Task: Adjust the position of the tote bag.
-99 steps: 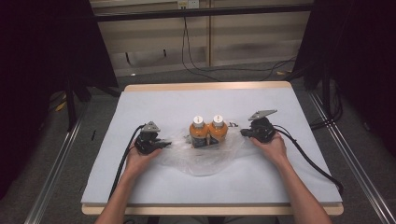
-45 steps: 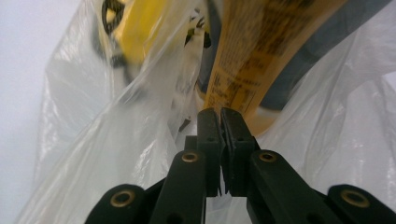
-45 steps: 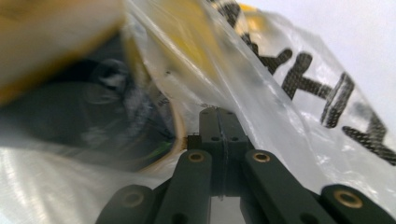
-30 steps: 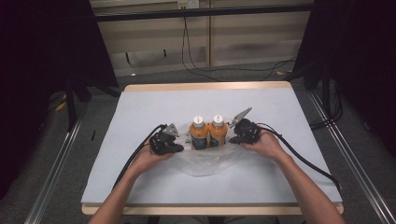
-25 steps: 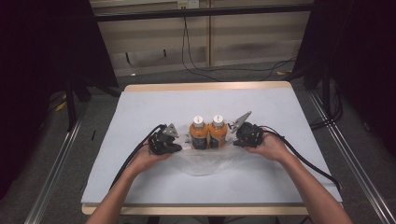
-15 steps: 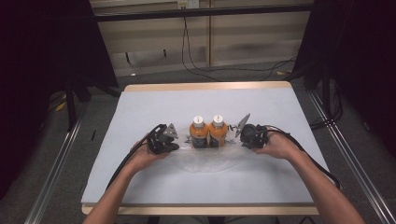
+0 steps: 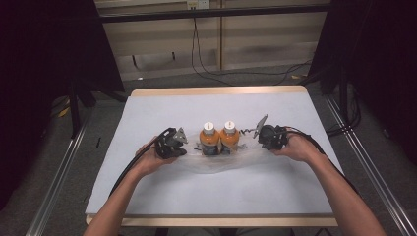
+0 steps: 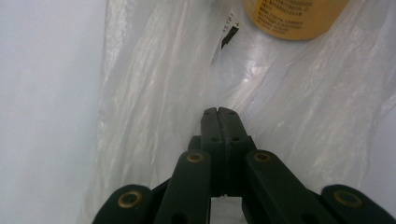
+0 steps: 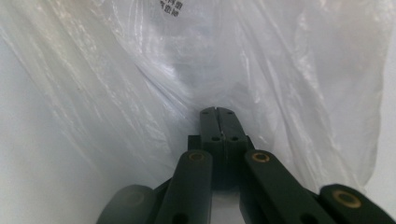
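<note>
Both tools pinch a clear bag that lies on the surface around two orange bottles.

The left tool (image 8: pixel 218 112) has its jaws pressed together on a fold of the bag (image 8: pixel 154 107), with the base of an orange bottle (image 8: pixel 294 18) just beyond its tip. The right tool (image 9: pixel 218 111) is likewise clamped on crinkled film, the bag (image 9: pixel 116 79) spreading out ahead of it with a small printed label near the top. From the high view, the left tool (image 7: pixel 178 143) sits at the bag's left edge and the right tool (image 7: pixel 261 135) at its right edge, each held in a hand. Between them two bottles (image 7: pixel 219 138) with white caps stand upright, side by side and touching, on the bag (image 7: pixel 216 164). All of this sits near the middle of the white surface (image 7: pixel 162 110).
</note>
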`<action>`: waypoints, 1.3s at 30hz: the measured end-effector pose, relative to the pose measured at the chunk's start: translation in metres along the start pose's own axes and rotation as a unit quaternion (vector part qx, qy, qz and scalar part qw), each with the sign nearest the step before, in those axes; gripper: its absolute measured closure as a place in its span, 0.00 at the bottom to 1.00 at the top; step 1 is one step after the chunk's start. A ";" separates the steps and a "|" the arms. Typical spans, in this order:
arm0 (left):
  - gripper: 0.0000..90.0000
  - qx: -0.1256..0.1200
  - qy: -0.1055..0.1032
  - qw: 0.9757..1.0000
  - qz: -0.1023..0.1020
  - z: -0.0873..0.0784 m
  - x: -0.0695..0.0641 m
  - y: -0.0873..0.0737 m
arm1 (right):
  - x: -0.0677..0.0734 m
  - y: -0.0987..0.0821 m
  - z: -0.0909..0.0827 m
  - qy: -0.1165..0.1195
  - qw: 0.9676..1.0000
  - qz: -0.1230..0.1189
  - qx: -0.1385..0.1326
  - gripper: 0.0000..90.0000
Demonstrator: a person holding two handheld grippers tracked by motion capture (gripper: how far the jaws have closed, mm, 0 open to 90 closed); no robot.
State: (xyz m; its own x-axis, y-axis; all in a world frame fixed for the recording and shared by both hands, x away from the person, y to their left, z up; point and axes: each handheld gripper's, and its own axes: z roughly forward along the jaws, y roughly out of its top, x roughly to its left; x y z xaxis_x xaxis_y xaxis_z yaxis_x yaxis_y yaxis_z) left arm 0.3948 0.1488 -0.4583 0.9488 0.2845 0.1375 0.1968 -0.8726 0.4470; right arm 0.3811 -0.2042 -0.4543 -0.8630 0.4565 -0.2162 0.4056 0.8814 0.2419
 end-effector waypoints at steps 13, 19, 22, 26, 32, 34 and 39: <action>1.00 0.005 0.007 0.997 -0.082 -0.023 0.026 -0.052 | 0.003 -0.007 -0.002 0.006 1.000 -0.001 -0.011 1.00; 1.00 0.010 0.021 0.998 -0.060 -0.022 0.021 -0.051 | 0.005 -0.011 -0.005 0.004 1.000 -0.007 0.006 1.00; 1.00 0.017 0.022 0.998 -0.055 -0.021 0.021 -0.048 | 0.005 -0.017 -0.006 0.004 1.000 -0.005 0.007 1.00; 1.00 0.007 0.020 0.998 -0.059 -0.021 0.022 -0.050 | 0.002 -0.026 -0.008 0.012 1.000 0.011 0.005 1.00; 1.00 -0.020 0.004 0.996 -0.082 -0.019 0.022 -0.051 | 0.003 -0.040 -0.011 0.007 1.000 0.027 -0.007 1.00; 1.00 -0.020 0.007 0.997 -0.076 -0.018 0.020 -0.048 | 0.003 -0.045 -0.012 0.008 0.999 0.035 -0.013 1.00; 1.00 -0.025 0.003 0.997 -0.076 -0.017 0.019 -0.047 | 0.005 -0.054 -0.014 0.001 0.999 0.044 -0.026 1.00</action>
State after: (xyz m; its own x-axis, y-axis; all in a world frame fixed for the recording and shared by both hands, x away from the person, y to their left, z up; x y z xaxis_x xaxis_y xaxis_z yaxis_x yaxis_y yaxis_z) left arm 0.3997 0.2024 -0.4618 0.9070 0.4153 0.0705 0.3261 -0.7982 0.5064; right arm 0.3512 -0.2511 -0.4555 -0.8251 0.5318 -0.1906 0.4638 0.8303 0.3091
